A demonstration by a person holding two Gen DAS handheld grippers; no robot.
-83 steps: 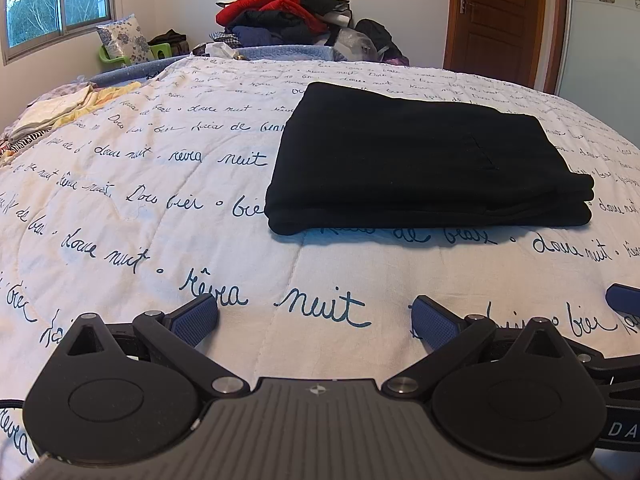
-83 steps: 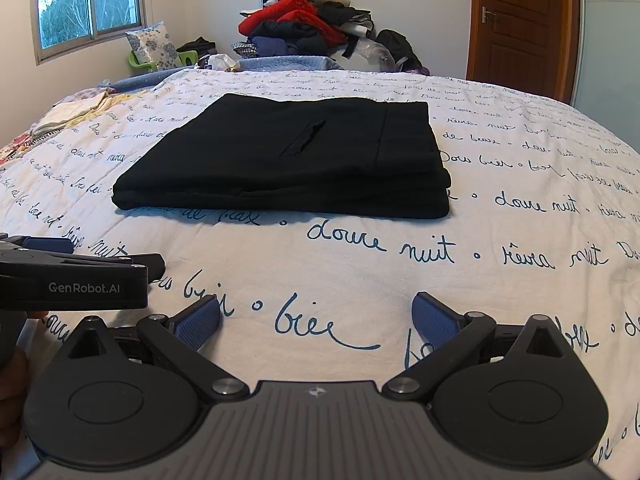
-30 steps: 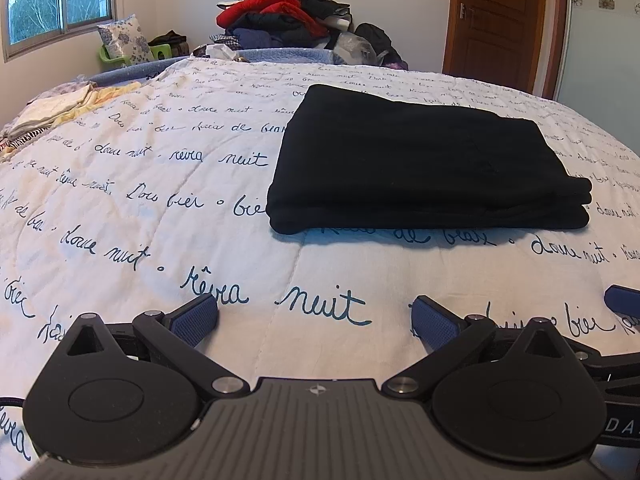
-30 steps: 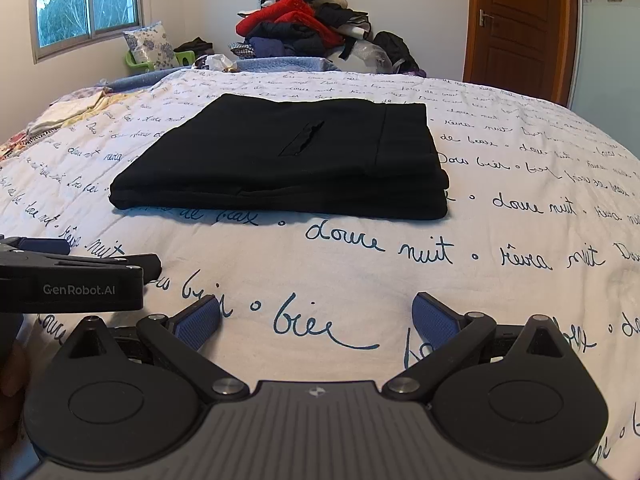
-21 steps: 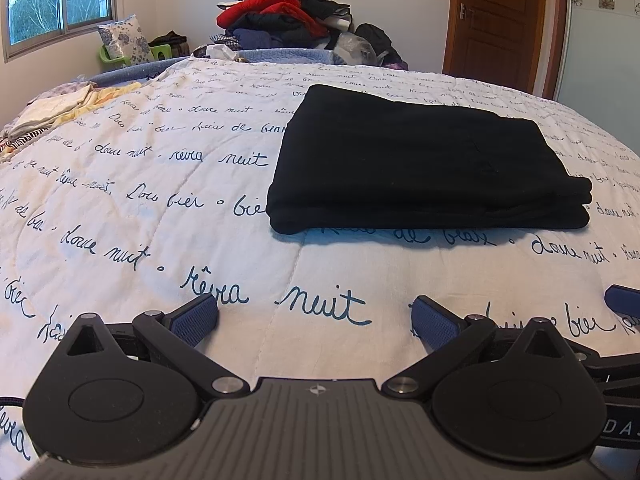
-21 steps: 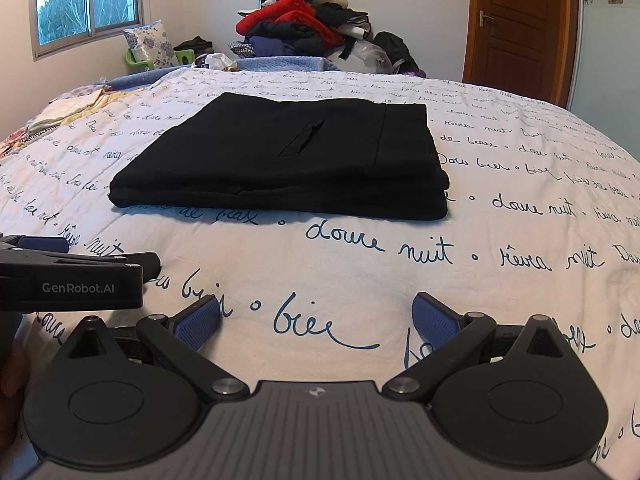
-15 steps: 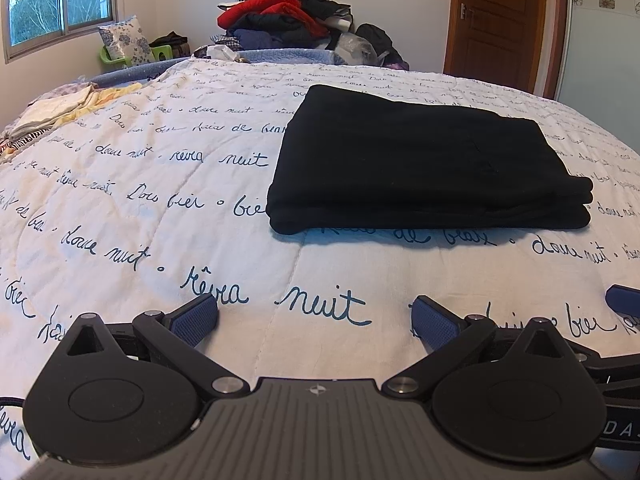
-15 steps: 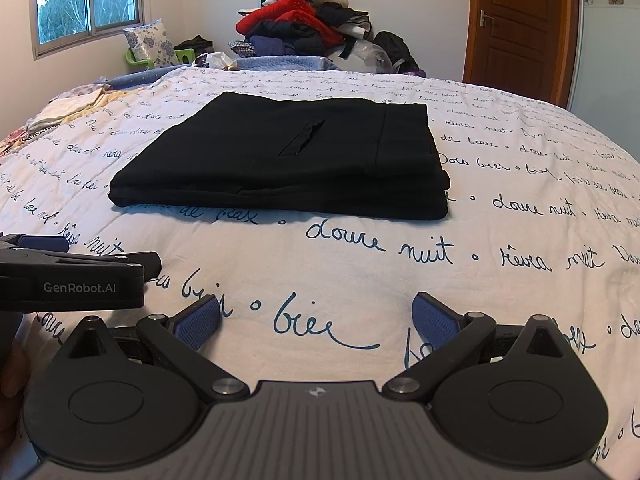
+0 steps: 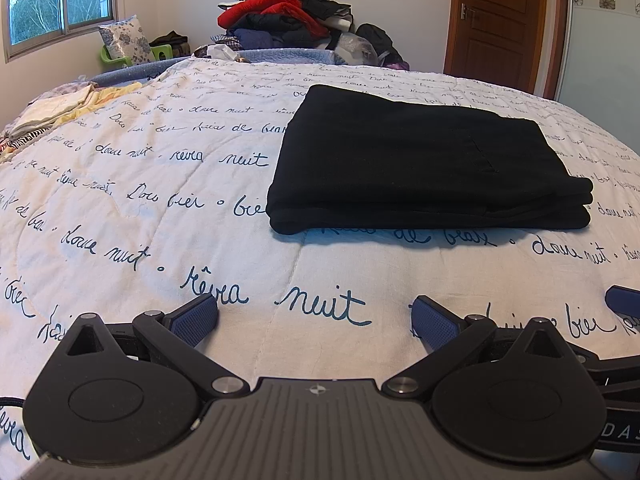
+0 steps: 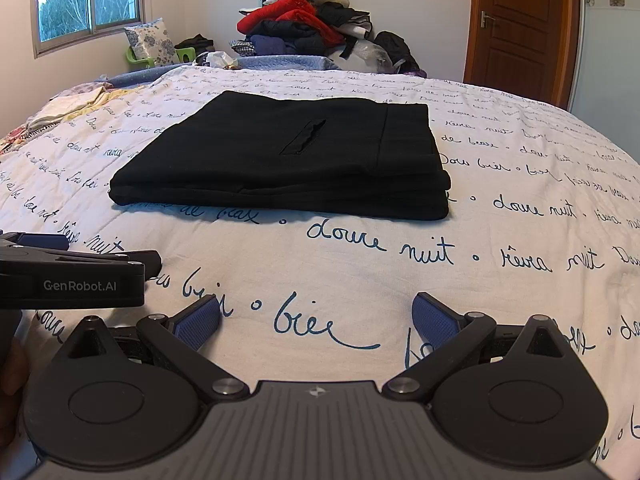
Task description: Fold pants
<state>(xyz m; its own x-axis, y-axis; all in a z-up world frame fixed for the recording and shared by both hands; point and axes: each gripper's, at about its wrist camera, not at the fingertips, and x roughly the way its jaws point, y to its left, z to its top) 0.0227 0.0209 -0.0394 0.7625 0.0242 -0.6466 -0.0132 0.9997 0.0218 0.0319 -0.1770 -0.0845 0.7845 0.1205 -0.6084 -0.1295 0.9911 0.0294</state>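
Black pants (image 9: 420, 160) lie folded into a flat rectangular stack on the white bedspread (image 9: 160, 208); they also show in the right wrist view (image 10: 288, 160), with a pocket slit on top. My left gripper (image 9: 314, 316) is open and empty, low over the bedspread, well short of the pants. My right gripper (image 10: 316, 320) is open and empty, also short of the pants. The left gripper's body (image 10: 72, 276) shows at the left edge of the right wrist view.
A heap of clothes (image 9: 288, 20) sits beyond the far end of the bed. Folded light fabrics (image 9: 60, 108) lie at the bed's left edge. A wooden door (image 9: 504, 20) is at the back right, a window (image 9: 60, 0) at the back left.
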